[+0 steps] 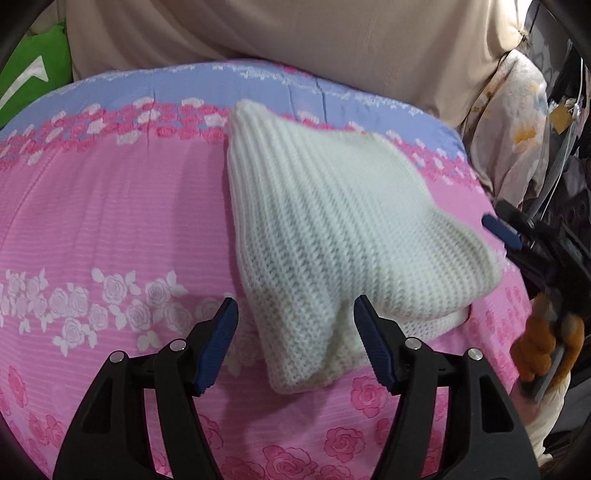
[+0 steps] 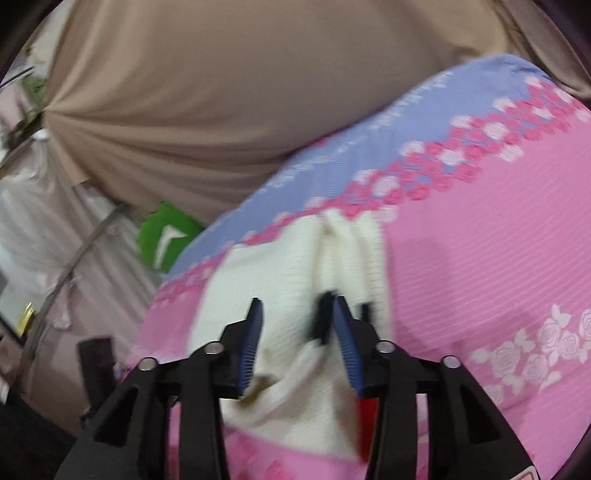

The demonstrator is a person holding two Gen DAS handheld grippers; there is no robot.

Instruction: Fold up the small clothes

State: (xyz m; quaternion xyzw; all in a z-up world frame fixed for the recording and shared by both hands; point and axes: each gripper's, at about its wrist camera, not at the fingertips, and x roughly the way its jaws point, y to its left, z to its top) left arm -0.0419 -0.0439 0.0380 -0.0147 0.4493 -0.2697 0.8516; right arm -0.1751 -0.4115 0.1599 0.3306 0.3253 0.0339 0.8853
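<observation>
Left tool (image 1: 295, 345): jaws wide, holding nothing, straddling the near corner of the white knit garment (image 1: 332, 229) without pressing it.

Right tool (image 2: 297, 343): jaws apart, empty, garment just ahead of and beneath them; view blurred.

Garment: partly folded, lying on the bed, long axis running away from the left tool; the left tool looks nearer the near corner.

Bed cover (image 1: 110, 221): pink, rose print, lilac border.

Beyond: beige drape (image 1: 295, 33), green cushion (image 1: 33, 70).
</observation>
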